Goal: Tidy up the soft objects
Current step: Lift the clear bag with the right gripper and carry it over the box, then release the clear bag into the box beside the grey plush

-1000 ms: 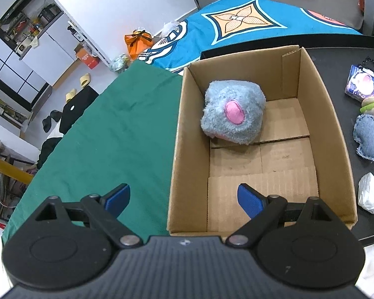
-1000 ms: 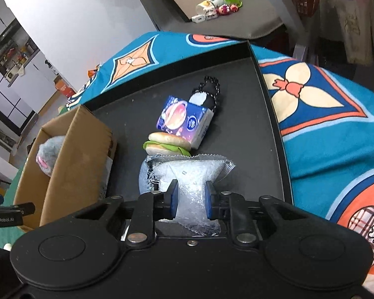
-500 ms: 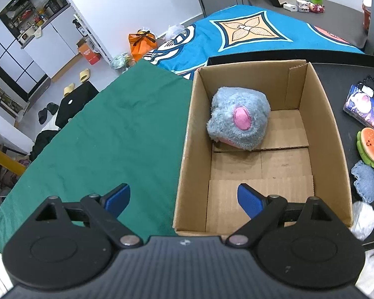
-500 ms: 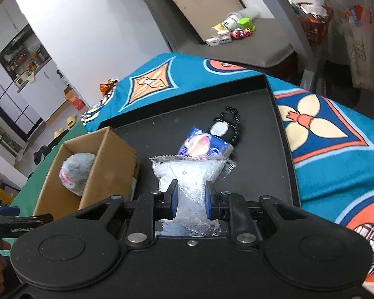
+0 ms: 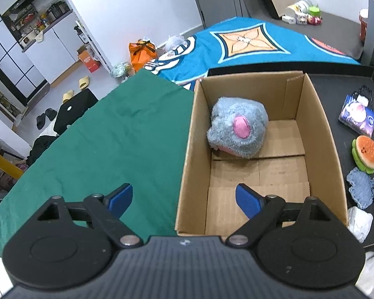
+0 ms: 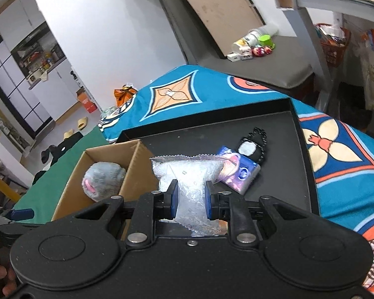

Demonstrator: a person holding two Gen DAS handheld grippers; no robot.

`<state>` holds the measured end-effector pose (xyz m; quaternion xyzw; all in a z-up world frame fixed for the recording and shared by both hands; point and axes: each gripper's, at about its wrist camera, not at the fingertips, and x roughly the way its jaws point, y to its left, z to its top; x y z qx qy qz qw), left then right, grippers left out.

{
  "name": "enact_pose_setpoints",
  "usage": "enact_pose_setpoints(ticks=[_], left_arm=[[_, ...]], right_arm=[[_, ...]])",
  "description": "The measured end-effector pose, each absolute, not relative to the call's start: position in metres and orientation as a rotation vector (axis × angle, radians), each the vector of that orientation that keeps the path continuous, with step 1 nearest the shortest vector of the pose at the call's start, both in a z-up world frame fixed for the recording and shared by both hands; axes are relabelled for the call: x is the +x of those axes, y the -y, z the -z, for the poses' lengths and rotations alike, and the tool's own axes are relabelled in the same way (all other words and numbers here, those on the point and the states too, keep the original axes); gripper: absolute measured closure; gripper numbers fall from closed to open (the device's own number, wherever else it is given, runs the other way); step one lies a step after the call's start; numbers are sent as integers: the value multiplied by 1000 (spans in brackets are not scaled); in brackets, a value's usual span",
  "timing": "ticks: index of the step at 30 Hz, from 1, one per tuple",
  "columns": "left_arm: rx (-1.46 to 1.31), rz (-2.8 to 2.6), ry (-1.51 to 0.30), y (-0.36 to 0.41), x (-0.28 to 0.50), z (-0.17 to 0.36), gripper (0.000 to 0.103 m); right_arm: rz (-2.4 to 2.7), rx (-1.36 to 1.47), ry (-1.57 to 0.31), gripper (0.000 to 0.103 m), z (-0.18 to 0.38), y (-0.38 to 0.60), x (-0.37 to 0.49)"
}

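While your right claw stays clamped on the clear plastic bag, that bag hangs above the black tray, just right of the cardboard box. You are mid-carry. Your left claw spreads wide at the box's near edge, its jaws closing slightly on nothing. Next, swing the bag left over the box wall and release it beside the grey plush, clear of your left claw.

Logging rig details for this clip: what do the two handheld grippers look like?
Both match: the left gripper and right gripper have matte black bodies, round discs either side, silver pivot screws, and black linkage arms ending in blue-padded fingers. The left's base is ribbed.
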<state>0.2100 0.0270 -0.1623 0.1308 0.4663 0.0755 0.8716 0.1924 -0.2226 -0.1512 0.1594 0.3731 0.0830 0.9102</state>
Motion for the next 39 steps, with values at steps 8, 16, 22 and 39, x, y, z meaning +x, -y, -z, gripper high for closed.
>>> enact_pose_setpoints(ticks=[8, 16, 22, 39], left_arm=[[245, -139, -967, -31, 212, 163, 19], [183, -140, -977, -42, 214, 165, 36], [154, -140, -1002, -49, 217, 170, 50], [122, -120, -1040, -58, 223, 183, 88]], right_arm=[[-196, 297, -758, 82, 140, 201, 200], [-231, 240, -746, 82, 131, 170, 213], [-241, 198, -749, 82, 128, 145, 224], [-261, 92, -731, 49, 114, 97, 248]])
